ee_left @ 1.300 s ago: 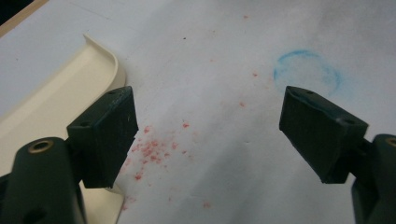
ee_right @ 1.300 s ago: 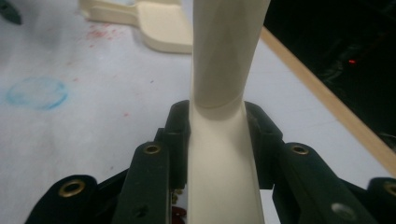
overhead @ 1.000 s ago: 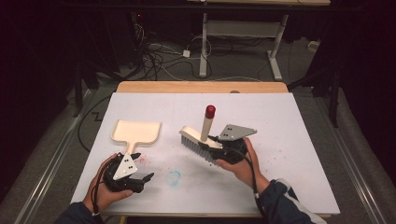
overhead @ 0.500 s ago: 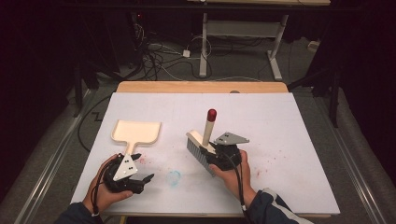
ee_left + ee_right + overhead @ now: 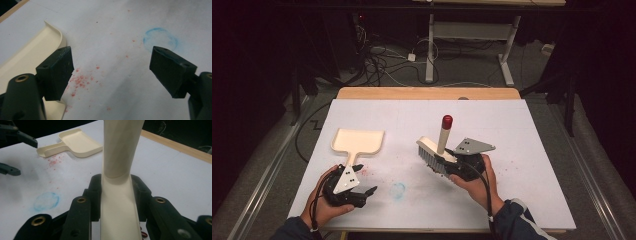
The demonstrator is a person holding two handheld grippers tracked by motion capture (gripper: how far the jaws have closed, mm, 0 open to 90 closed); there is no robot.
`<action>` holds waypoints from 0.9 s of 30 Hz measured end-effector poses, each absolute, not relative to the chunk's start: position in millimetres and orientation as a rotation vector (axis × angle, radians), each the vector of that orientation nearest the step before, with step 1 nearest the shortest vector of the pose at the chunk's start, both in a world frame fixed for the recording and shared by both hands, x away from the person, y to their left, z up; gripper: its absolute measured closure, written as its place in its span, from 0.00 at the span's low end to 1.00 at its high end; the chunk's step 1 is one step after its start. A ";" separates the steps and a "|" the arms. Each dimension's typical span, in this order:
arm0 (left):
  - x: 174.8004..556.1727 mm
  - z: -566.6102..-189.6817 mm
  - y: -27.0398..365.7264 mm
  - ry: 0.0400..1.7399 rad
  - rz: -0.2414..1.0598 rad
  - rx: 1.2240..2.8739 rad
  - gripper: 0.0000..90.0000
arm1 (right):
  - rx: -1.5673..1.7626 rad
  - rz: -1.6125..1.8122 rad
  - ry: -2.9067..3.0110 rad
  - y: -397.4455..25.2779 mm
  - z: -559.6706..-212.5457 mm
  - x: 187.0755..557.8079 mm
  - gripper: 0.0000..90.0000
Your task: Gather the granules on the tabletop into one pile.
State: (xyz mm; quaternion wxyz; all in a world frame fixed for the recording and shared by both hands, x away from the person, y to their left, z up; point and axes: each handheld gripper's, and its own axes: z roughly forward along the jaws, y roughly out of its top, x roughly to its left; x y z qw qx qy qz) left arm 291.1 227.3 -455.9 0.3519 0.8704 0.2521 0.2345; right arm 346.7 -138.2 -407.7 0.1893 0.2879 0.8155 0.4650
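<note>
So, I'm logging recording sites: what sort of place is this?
Probably a lab or workshop rather than a home: a white-topped table on a dark floor, loose cables behind it, and a bare adjustable desk frame at the back.

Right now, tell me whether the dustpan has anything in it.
Empty. The dustpan shows a bare cream tray; the red crumbs lie on the table beside it.

At the near left, the left hand [image 5: 324, 200] holds the left black two-jaw gripper [image 5: 364, 191] low, jaws spread wide. Right of centre, the right black two-jaw gripper [image 5: 447, 167] is clamped shut, gripped by the right hand [image 5: 474, 182].
</note>
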 end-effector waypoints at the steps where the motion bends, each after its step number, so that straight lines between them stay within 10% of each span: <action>1: 291.0 -455.8 227.3 0.652 0.608 2.252 0.20 | 0.792 1.301 2.297 -141.1 -405.2 345.1 0.75; 27: 291.4 -454.0 229.0 0.677 0.632 2.249 0.20 | 0.596 1.185 2.443 -250.2 -382.2 291.5 0.75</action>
